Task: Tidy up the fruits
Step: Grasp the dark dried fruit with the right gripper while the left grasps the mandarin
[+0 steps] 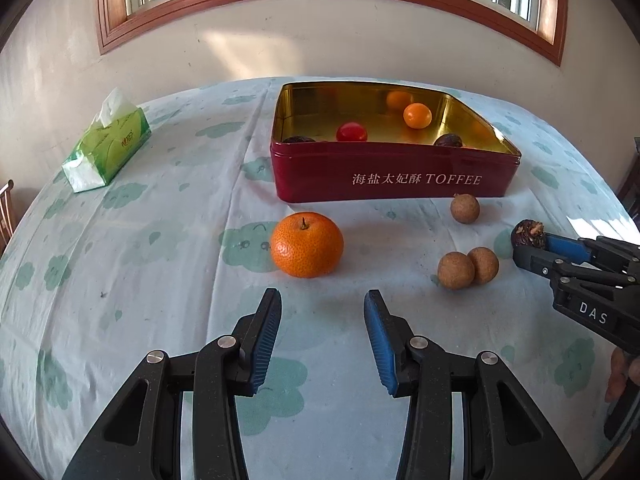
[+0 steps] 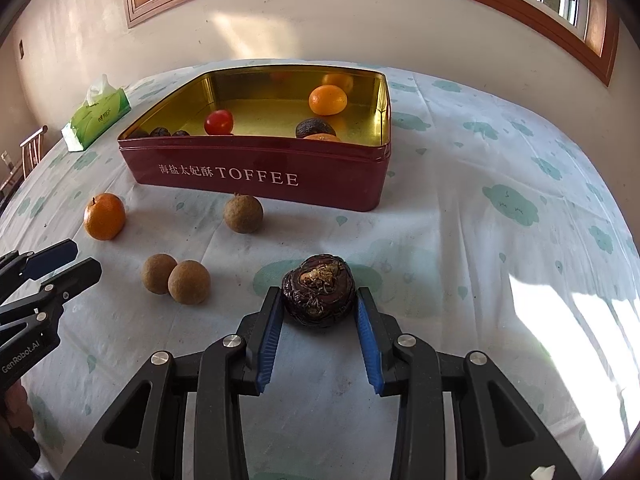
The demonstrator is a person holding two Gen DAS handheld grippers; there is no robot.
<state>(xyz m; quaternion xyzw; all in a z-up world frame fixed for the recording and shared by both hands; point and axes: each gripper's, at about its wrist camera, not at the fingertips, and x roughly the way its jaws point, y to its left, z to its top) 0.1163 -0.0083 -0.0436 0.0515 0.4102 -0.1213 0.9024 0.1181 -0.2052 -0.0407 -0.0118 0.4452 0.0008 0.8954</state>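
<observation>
A red TOFFEE tin [image 1: 394, 178] [image 2: 256, 176] stands open on the table, holding a small orange [image 1: 417, 115], a red tomato [image 1: 351, 133] and dark fruits. A large orange [image 1: 307, 245] [image 2: 104, 216] lies in front of it, just ahead of my left gripper [image 1: 322, 302], which is open and empty. Three brown round fruits lie to the right: one [image 1: 465, 208] [image 2: 243, 214] by the tin, two touching [image 1: 467, 269] [image 2: 176, 280]. My right gripper [image 2: 318, 300] [image 1: 528, 246] is shut on a dark wrinkled fruit [image 2: 319, 295] [image 1: 529, 233] at table level.
A green tissue pack [image 1: 107, 148] [image 2: 96, 116] lies at the far left of the table. A patterned cloth [image 1: 160, 260] covers the table. A wall with a window stands behind. A chair back [image 2: 30, 152] shows at the left edge.
</observation>
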